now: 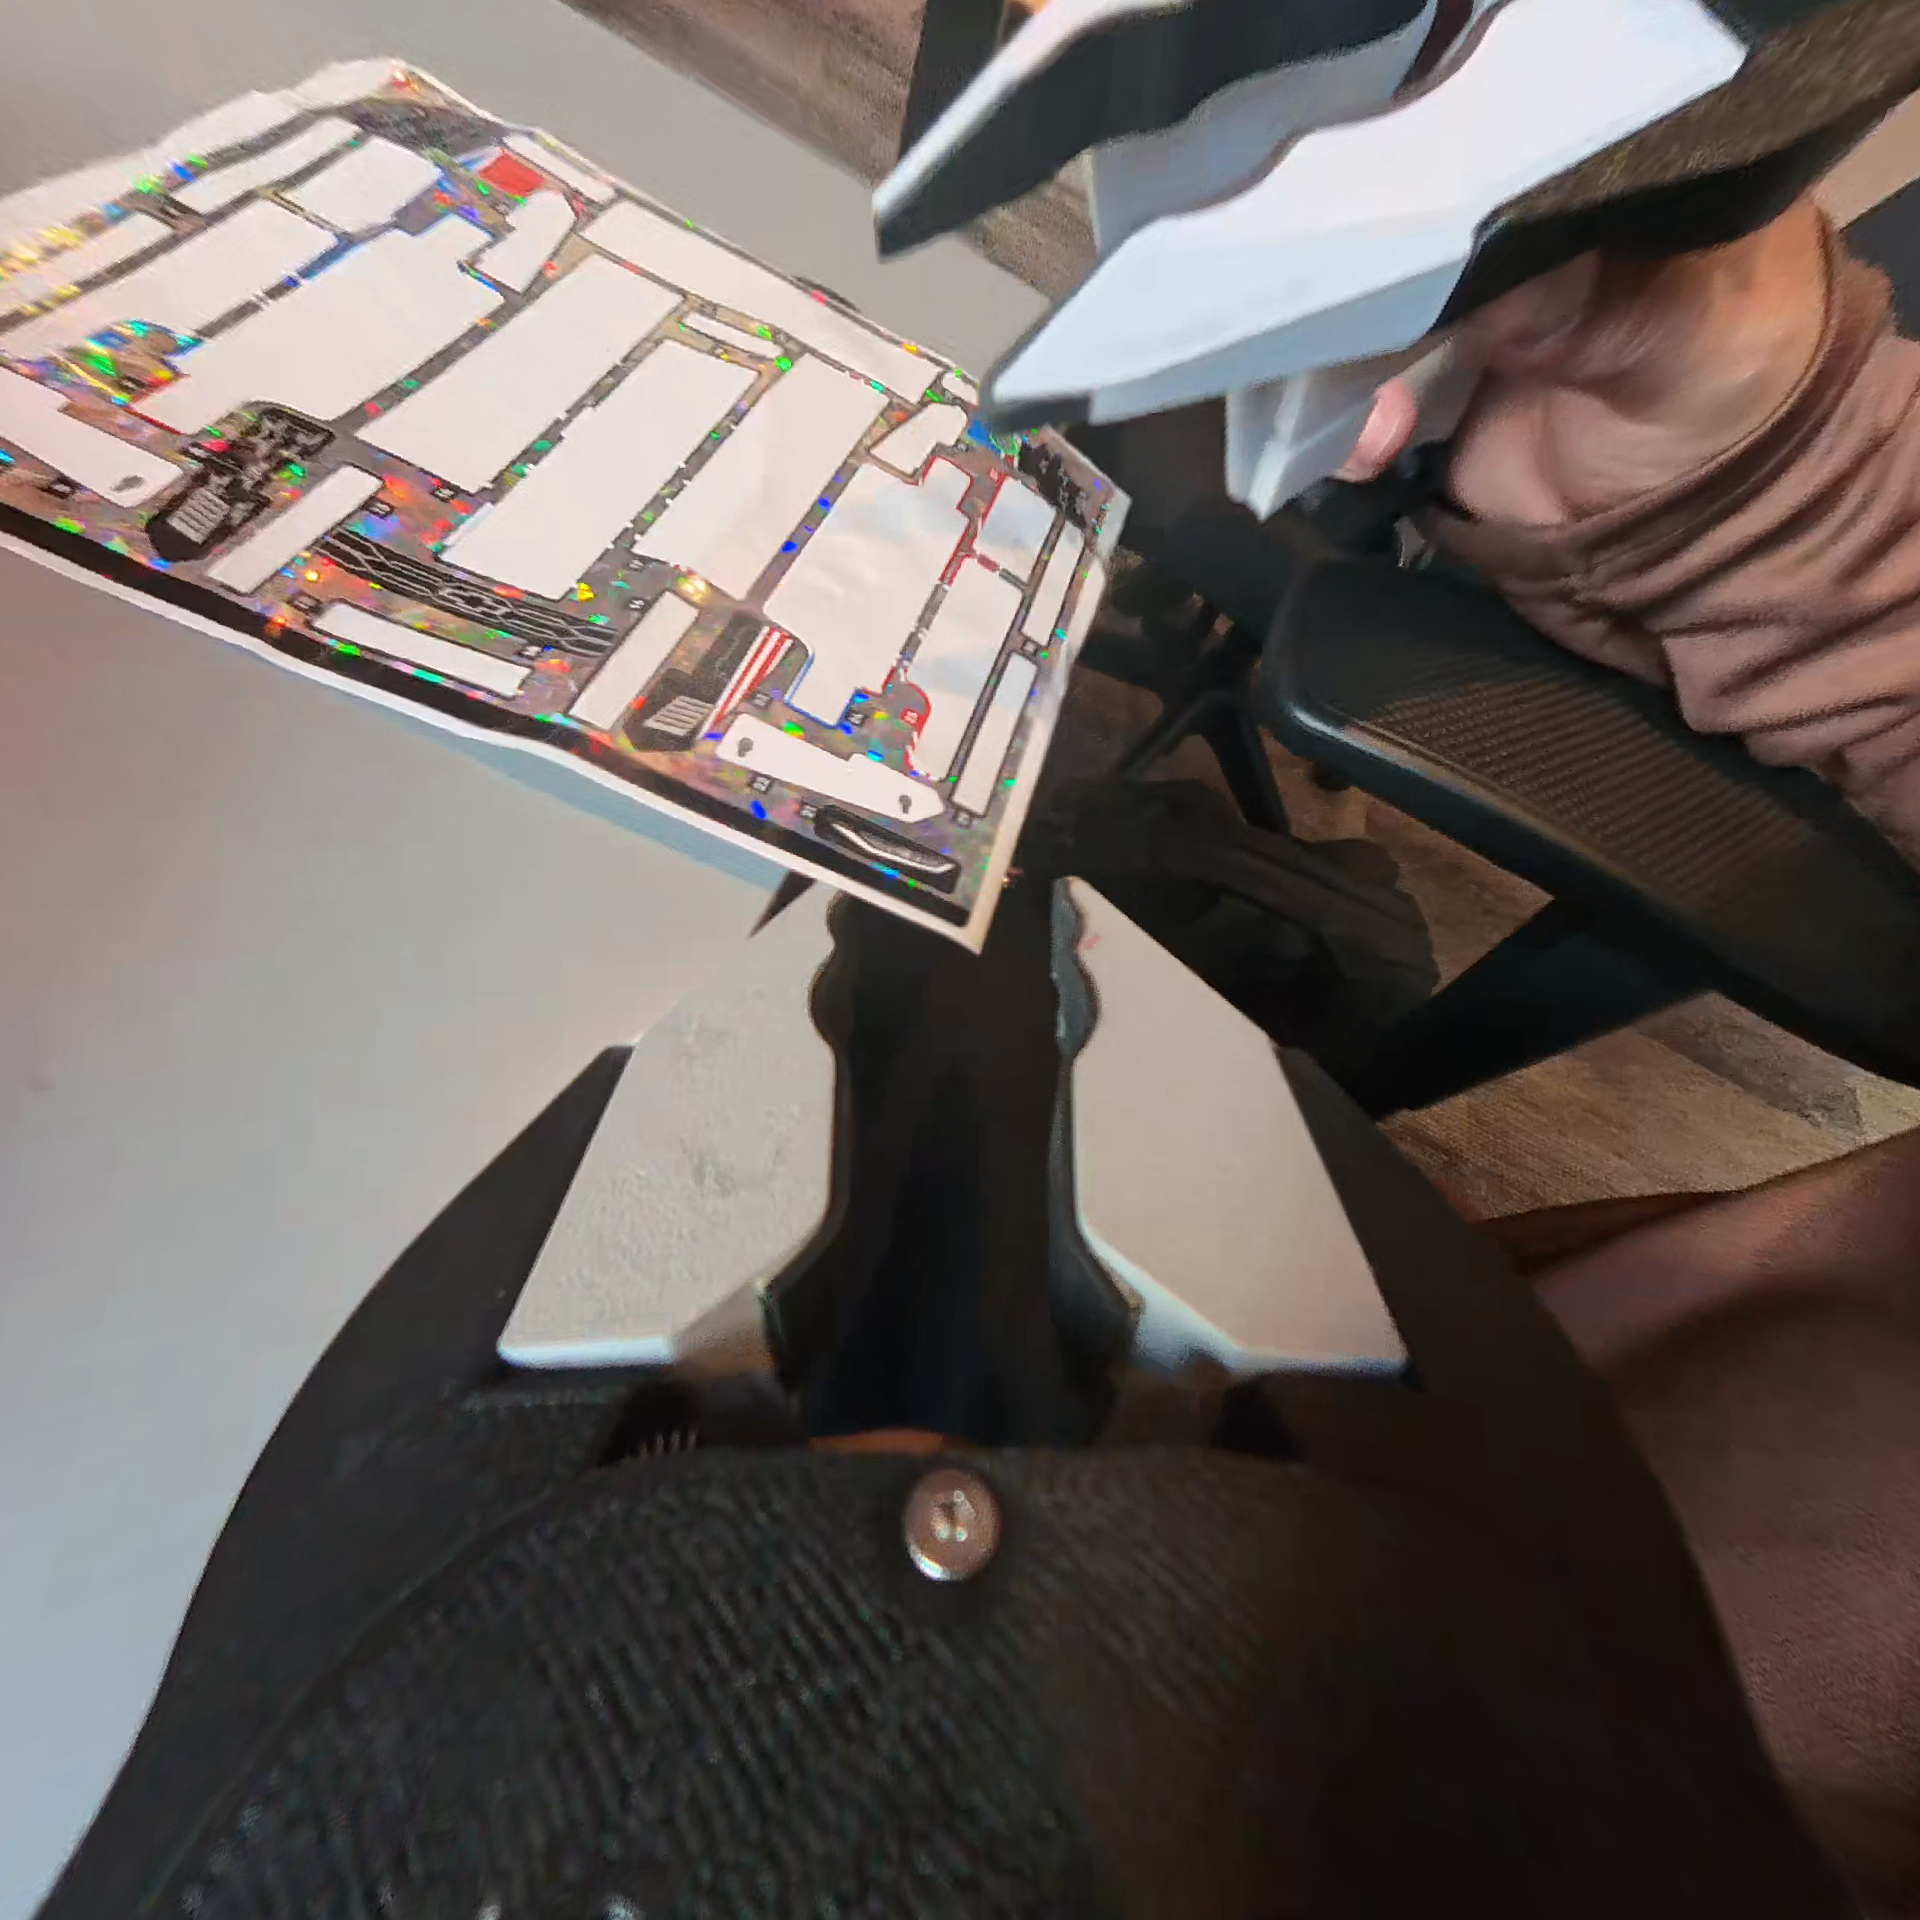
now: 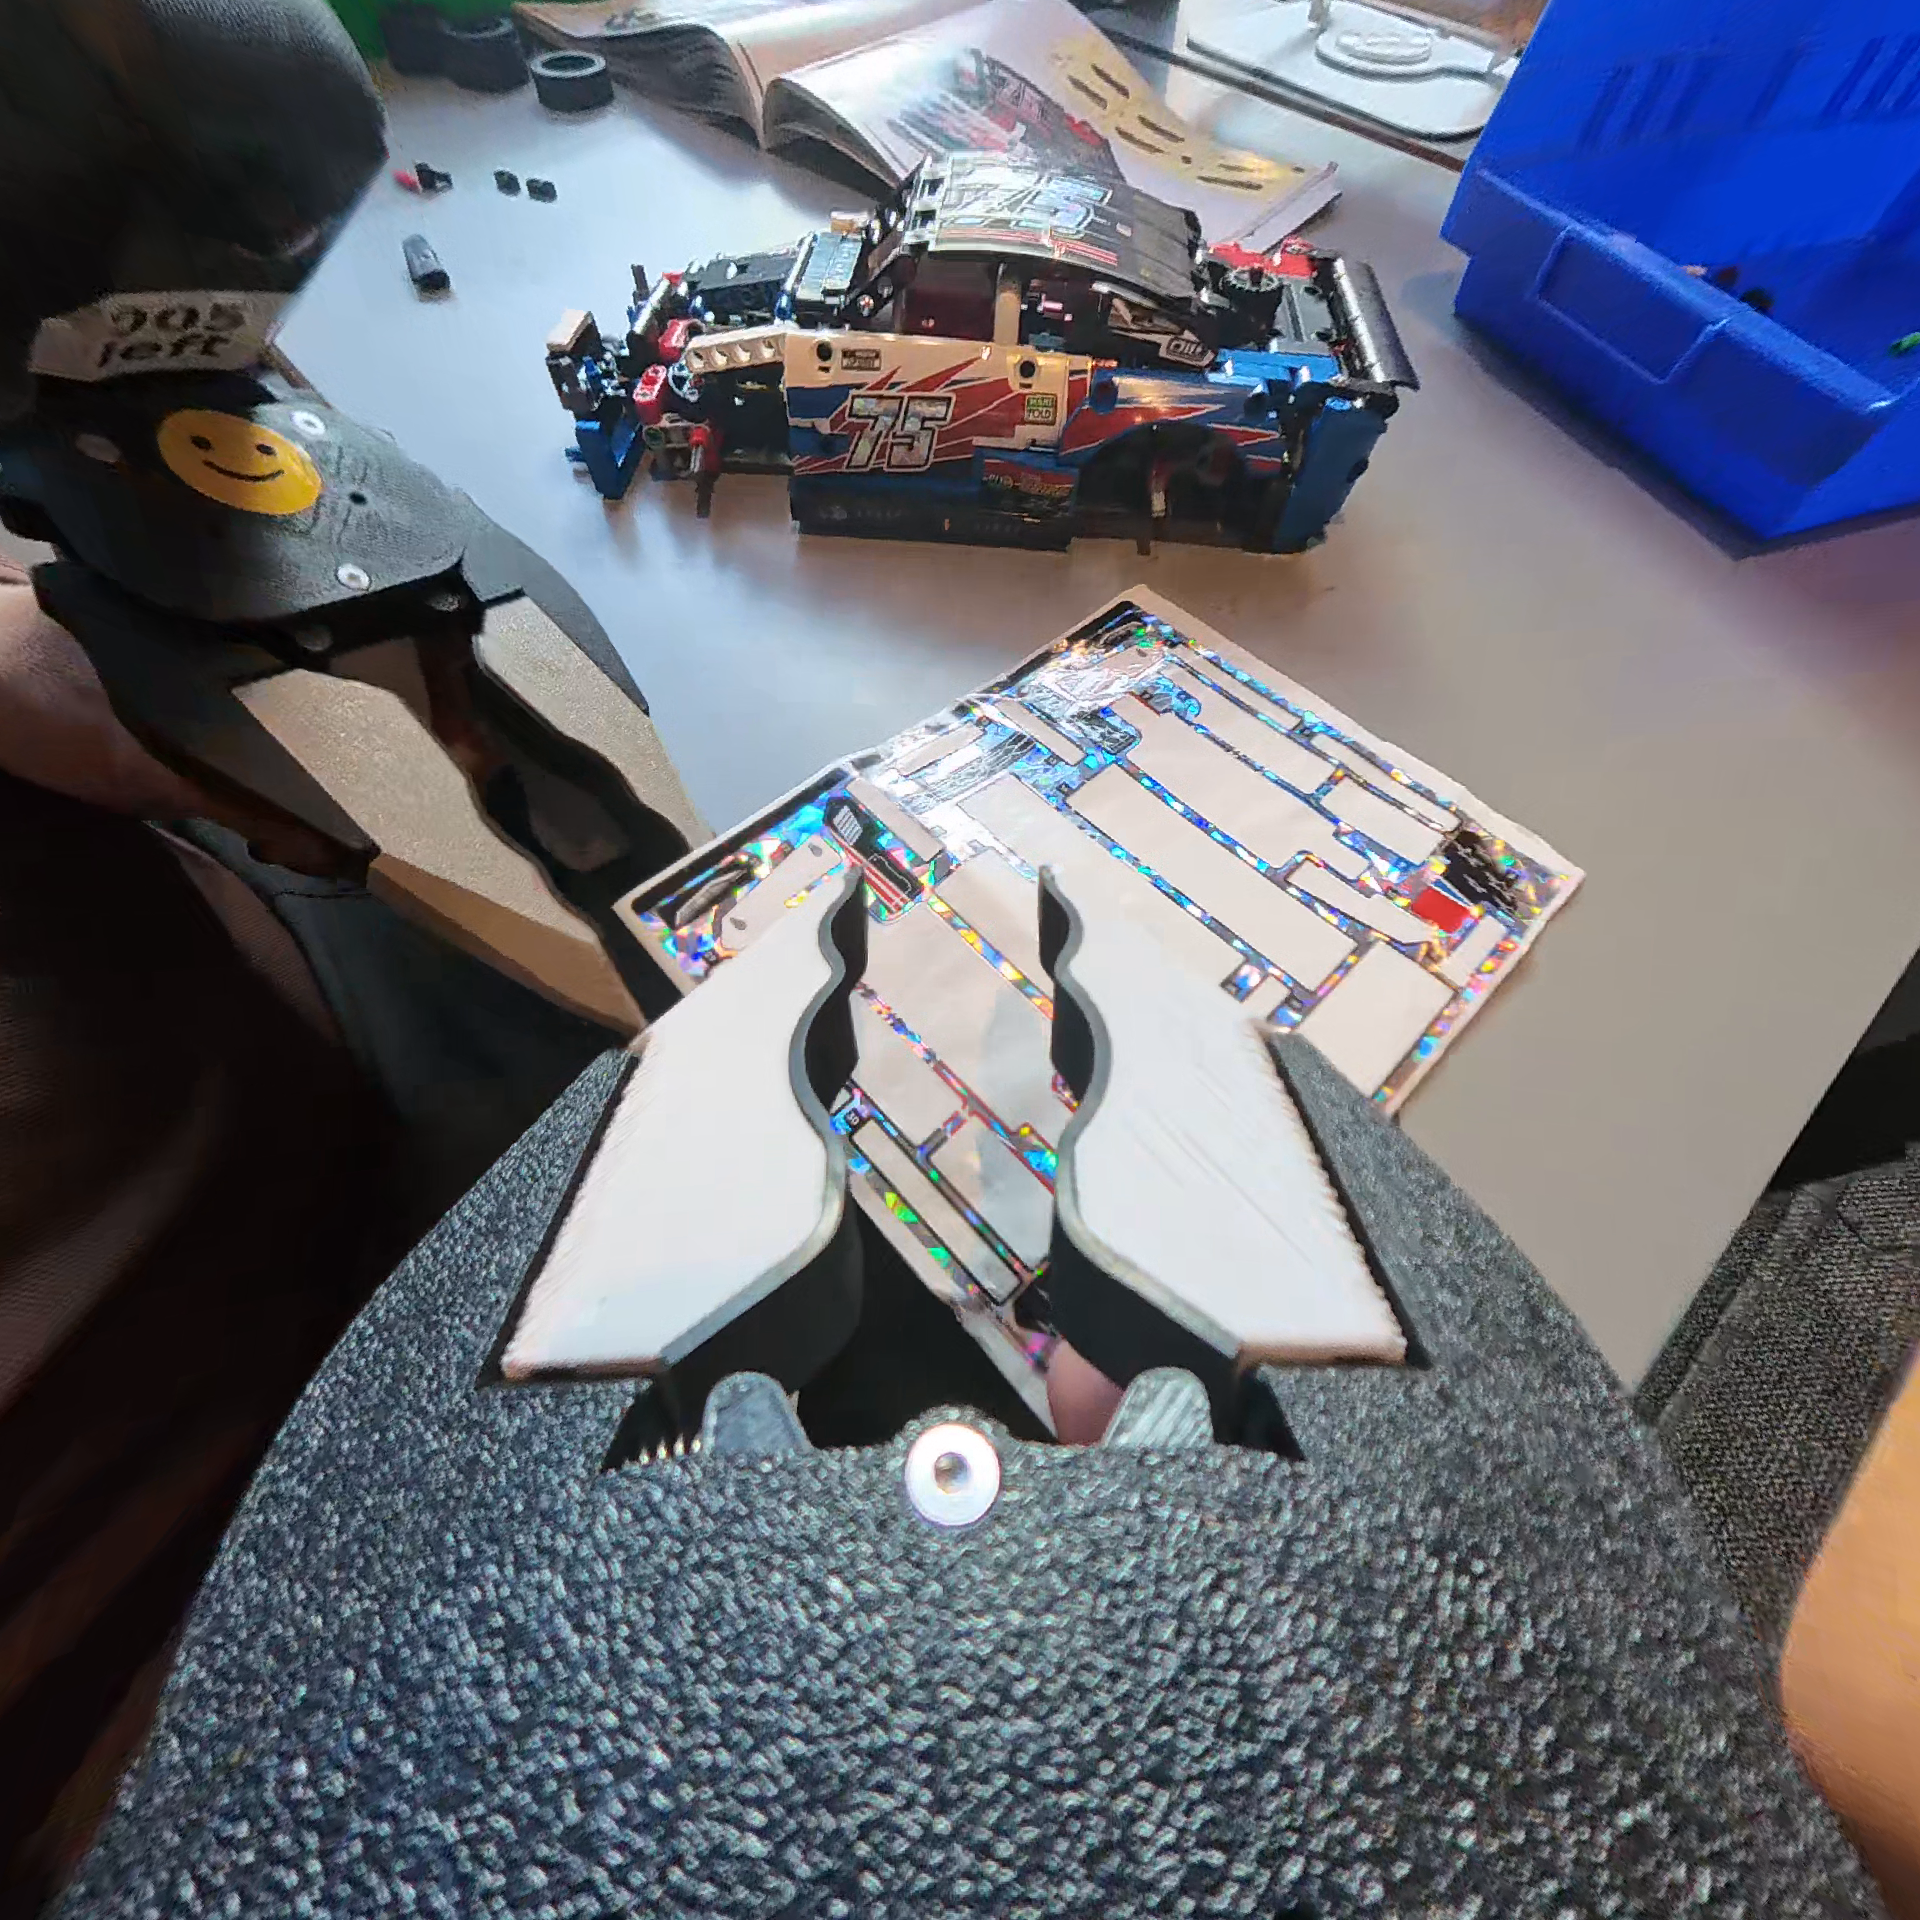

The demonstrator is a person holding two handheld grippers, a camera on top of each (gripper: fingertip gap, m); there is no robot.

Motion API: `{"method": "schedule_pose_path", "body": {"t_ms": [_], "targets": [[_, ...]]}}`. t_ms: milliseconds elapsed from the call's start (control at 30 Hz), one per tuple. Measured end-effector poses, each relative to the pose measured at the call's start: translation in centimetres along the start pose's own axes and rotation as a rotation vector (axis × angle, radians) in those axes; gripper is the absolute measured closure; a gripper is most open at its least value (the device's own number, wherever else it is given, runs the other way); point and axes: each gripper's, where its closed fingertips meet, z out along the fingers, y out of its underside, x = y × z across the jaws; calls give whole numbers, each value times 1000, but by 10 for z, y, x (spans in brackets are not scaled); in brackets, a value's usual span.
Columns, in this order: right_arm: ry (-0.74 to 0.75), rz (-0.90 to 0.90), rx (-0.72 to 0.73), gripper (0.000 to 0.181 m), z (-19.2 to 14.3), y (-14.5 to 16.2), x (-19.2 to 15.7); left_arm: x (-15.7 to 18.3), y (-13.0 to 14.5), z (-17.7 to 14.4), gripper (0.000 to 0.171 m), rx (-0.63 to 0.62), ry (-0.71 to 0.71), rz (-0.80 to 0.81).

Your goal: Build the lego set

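Note:
A holographic sticker sheet (image 1: 623,468) with several white cut-outs is lifted a little off the grey table (image 2: 1558,675). My left gripper (image 1: 945,914) is shut on its near corner. It also shows in the right wrist view (image 2: 634,914), at the sheet's left corner. My right gripper (image 2: 948,894) is open and empty, just over the near part of the sheet (image 2: 1195,862). It appears blurred at the top right of the left wrist view (image 1: 935,312). The partly built blue, white and red lego race car (image 2: 987,416) stands beyond the sheet, without wheels.
A blue bin (image 2: 1683,260) stands at the far right. An open instruction booklet (image 2: 831,94) lies behind the car. Black tyres (image 2: 571,78) and small loose black pieces (image 2: 426,260) lie at the far left. A black mesh chair (image 1: 1558,748) and a brown sleeve (image 1: 1714,499) are beside the table. Tip to tip, the grippers are about 9 cm apart.

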Motion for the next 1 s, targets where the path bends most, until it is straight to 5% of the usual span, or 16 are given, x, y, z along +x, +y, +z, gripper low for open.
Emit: {"method": "schedule_pose_path", "body": {"t_ms": [133,500,700,1000], "targets": [[-24,-12,-72,148,12,13,-4,-1,-1,-3,171,25,40,-41],[35,-50,-89,147,6,11,-1,7,45,-32,171,-63,58,-84],[112,-82,-120,145,-5,16,10,8,43,-37,151,-51,39,-76],[260,-20,-117,172,-22,15,41,8,46,-36,144,-79,25,-50]]}}
